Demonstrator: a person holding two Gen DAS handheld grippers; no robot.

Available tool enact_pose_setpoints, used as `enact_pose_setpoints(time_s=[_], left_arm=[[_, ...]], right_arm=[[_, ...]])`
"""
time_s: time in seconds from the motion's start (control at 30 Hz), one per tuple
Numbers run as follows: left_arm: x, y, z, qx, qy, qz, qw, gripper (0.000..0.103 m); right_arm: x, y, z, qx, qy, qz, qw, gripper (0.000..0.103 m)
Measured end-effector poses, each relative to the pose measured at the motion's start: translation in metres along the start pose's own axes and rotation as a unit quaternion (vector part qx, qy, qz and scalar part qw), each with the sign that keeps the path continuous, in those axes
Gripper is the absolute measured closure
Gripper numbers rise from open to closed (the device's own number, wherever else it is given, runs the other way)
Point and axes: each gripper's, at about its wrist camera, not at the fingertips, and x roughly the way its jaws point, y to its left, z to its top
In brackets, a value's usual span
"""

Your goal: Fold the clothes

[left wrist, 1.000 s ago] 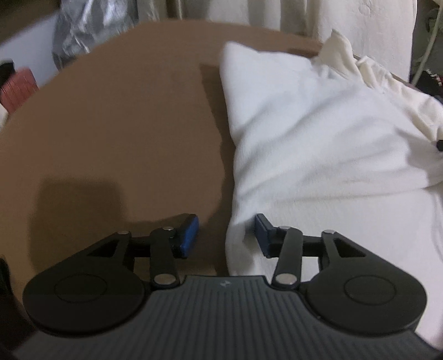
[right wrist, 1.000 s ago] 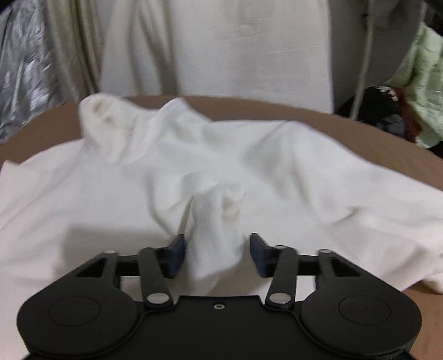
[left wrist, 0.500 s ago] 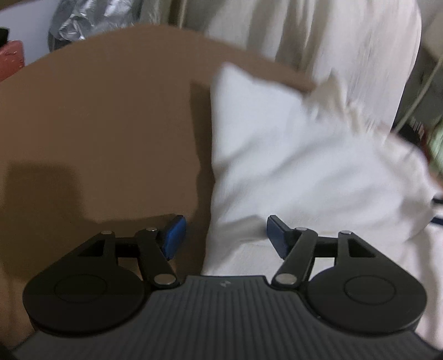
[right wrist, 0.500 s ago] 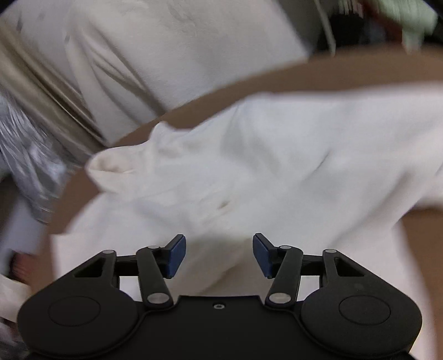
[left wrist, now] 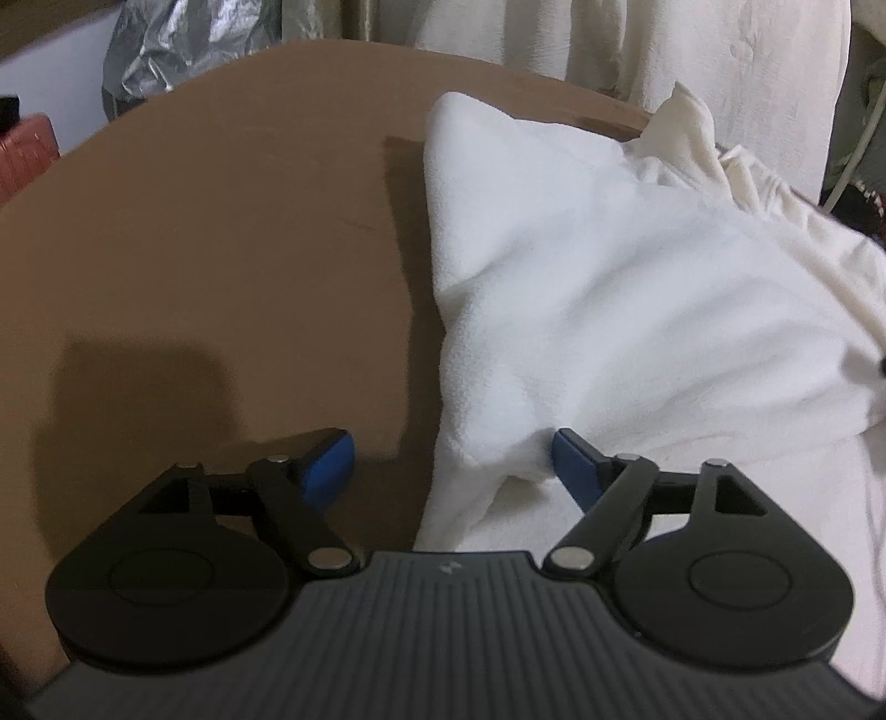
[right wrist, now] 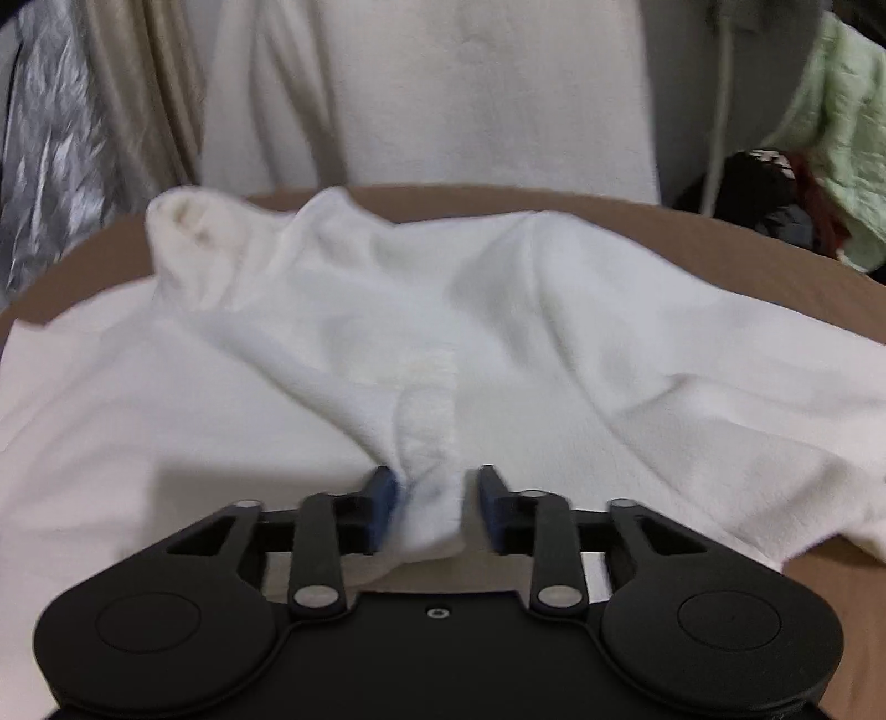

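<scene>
Left wrist view, left tongs (left wrist: 451, 462) just opened wide astride white garment (left wrist: 609, 288) edge on brown bench (left wrist: 221, 221), right tongs (right wrist: 437, 507) just narrowing around a bunched fold, pad contact unclear.

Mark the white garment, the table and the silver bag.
white garment (left wrist: 609, 288), left wrist view, middle of folded top layer
table (left wrist: 221, 232), left wrist view, bare brown top
silver bag (left wrist: 183, 39), left wrist view, crinkled front

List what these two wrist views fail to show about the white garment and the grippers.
- White garment, left wrist view: right part cut off by the frame edge.
- Garment's near hem, right wrist view: hidden behind the right gripper; whether its pads press the bunched fold is blurred.
- Left gripper: cloth beneath its body hidden.
</scene>
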Motion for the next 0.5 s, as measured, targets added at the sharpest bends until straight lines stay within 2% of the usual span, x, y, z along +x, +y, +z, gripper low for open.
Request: enact_pose_setpoints(time_s=[0.07,0.17,0.27,0.37,0.5], left_arm=[[-0.004,-0.002,0.001,0.002,-0.006,0.004,1.0000,0.020],[-0.029,-0.004,0.003,0.003,-0.047,-0.023,0.9986,0.020],[-0.052,-0.010,0.001,0.008,-0.079,-0.046,0.9958,0.020],[-0.062,-0.024,-0.010,0.024,-0.084,-0.071,0.9936,0.020],[-0.070,-0.058,-0.023,0.069,-0.086,-0.092,0.9897,0.020]], right_arm=[[-0.010,-0.008,-0.001,0.037,-0.003,0.000,0.999,0.052],[-0.027,-0.021,-0.002,0.061,-0.017,0.010,0.998,0.051],[-0.049,-0.035,0.002,0.070,-0.039,-0.008,0.997,0.049],[-0.062,-0.062,0.001,0.097,-0.050,-0.001,0.994,0.049],[-0.073,-0.098,-0.015,0.141,-0.047,0.002,0.989,0.048]])
